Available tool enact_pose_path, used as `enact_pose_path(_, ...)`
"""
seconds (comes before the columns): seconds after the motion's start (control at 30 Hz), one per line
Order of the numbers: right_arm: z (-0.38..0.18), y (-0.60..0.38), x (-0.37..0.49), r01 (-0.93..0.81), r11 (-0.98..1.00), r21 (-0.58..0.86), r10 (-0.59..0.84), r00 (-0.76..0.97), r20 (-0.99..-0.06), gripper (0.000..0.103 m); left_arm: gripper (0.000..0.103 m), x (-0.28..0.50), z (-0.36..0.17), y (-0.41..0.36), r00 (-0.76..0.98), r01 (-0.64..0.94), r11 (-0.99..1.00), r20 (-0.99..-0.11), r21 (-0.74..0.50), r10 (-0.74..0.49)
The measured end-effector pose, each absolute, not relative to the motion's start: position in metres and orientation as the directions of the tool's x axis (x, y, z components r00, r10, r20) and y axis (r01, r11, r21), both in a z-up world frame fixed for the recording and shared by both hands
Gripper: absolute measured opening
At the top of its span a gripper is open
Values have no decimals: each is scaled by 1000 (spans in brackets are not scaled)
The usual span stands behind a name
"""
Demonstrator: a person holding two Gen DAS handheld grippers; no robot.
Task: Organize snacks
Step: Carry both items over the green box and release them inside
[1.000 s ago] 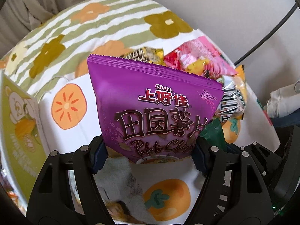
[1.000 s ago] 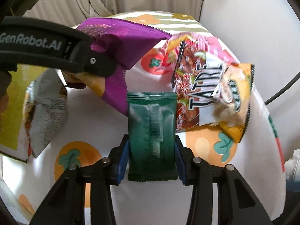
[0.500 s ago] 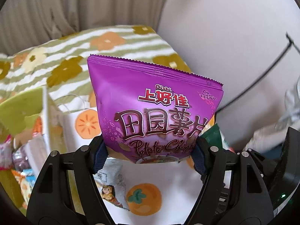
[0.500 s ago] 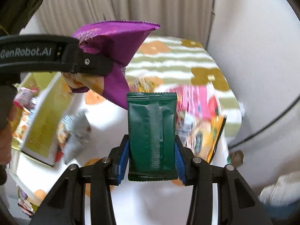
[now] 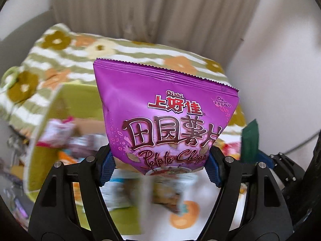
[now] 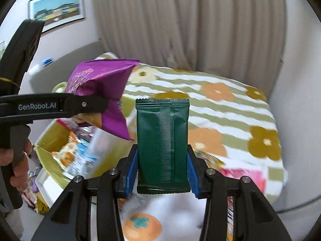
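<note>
A bed (image 6: pixel 230 108) covered with a striped, flowered blanket is seen before a pleated curtain (image 6: pixel 190 20). On the bed's near part, a white cloth (image 6: pixel 174 210) printed with orange fruit is spread.

At the bed's left side, a green box (image 6: pixel 50 158) is seen standing open, with blurred snack packets inside; in the left wrist view the same box (image 5: pixel 80 100) is seen behind and left of the chip bag. On the bed's right side, a pink packet (image 6: pixel 248 176) is seen lying on the white cloth, apart from the box.

A purple chip bag (image 5: pixel 166 118) is held upright above the bed by the left gripper (image 5: pixel 160 164), whose 2 blue pads are pressed against the bag's lower sides. From the right wrist view, the same bag (image 6: pixel 104 88) is seen raised over the box, held by the left gripper (image 6: pixel 88 106), whose handle is gripped by a hand (image 6: pixel 18 164).

A dark green pouch (image 6: pixel 162 146) is held upright above the bed's near part by the right gripper (image 6: pixel 162 170), clamped at its lower sides between 2 blue pads. In the left wrist view this pouch (image 5: pixel 249 142) is seen just right of the chip bag, not touching it.

On the wall left of the bed, a framed picture (image 6: pixel 58 8) is hung.
</note>
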State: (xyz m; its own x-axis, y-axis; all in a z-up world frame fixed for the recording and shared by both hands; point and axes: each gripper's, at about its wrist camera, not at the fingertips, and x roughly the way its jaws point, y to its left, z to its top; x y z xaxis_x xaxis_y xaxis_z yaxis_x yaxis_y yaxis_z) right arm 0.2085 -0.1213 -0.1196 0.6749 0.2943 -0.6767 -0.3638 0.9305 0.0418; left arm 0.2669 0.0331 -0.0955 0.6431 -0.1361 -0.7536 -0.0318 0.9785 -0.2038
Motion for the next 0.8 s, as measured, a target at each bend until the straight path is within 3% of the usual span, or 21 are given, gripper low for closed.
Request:
enact_pose_path(0.27,-125,-56,250,-448,888,106,388,604,-696,41,72,292,-111,123,597,-154,974,-801,-165,-42)
enact_pose_path(0.57,-133,-6,291,-421,899,125,368,568,-736,41,72,362,-133,169,530,-99,984,-845,-150,-75)
enact_pose_path(0.63,-134,-1,296,-406,906,124,356,567,-743,41,76,374,-139,172,512,-75,987,-855,-143,-85)
enact_pose_path(0.7,-135,5,302,-389,913,122,341,564,-752,41,95,382,-145,175,496,-68,991,-866,-115,-66)
enact_pose_path(0.8,-140,11,309,-363,924,121,318,554,-769,41,100,389,-151,180,497,-53,993,-865,-104,-64)
